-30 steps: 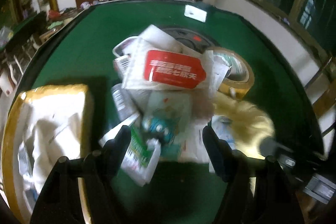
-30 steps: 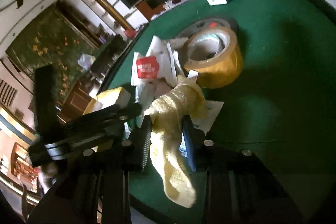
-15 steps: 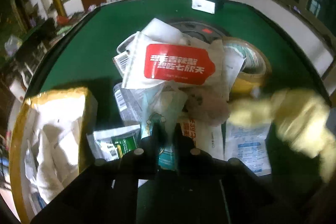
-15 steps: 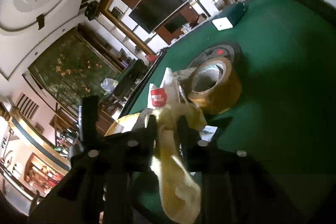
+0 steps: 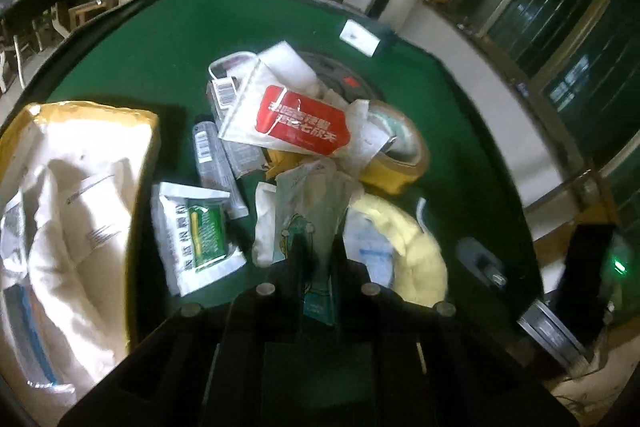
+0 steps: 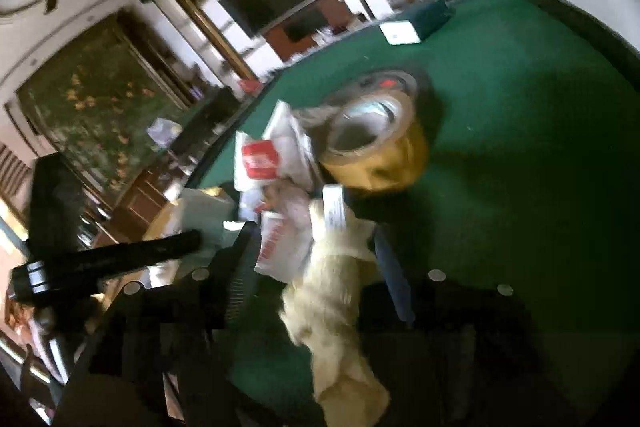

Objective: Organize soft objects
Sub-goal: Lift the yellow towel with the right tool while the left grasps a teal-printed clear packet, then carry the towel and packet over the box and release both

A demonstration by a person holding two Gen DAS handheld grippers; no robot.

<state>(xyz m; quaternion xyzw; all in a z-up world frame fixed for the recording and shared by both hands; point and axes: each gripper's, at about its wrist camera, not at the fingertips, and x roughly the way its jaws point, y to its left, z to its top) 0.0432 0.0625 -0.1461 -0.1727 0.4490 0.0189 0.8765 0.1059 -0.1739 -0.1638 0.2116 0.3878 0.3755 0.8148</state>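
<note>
Your left gripper [image 5: 316, 255] has its jaws clenched on a thin clear packet [image 5: 310, 211] with teal print, at the near edge of the pile. Lift it straight and slowly, because its upper end seems to lie under the neighbouring wrappers and may drag them along. Your right gripper [image 6: 316, 255] has just been opening its jaws; they now stand released, wide apart on either side of the yellow sock [image 6: 336, 311], which lies limp between them on the green tabletop [image 6: 520, 167] and is not pressed by either pad. Keep that hand clear so the sock does not snag.

Just left of your held packet sits a white sachet with a green label [image 5: 198, 231], and beyond it a grey tube [image 5: 210, 157]. The open yellow mailer bag [image 5: 76, 195] at the left, already holding white wrappers, looks like the likely place for soft things, so carry the packet over its mouth before letting go.

Farther on lies the white pouch with a red label [image 5: 292, 119], touching the roll of brown tape [image 5: 400, 155]. Leave the tape, since it is not soft. A small white box [image 5: 360, 37] rests near the far rim.
</note>
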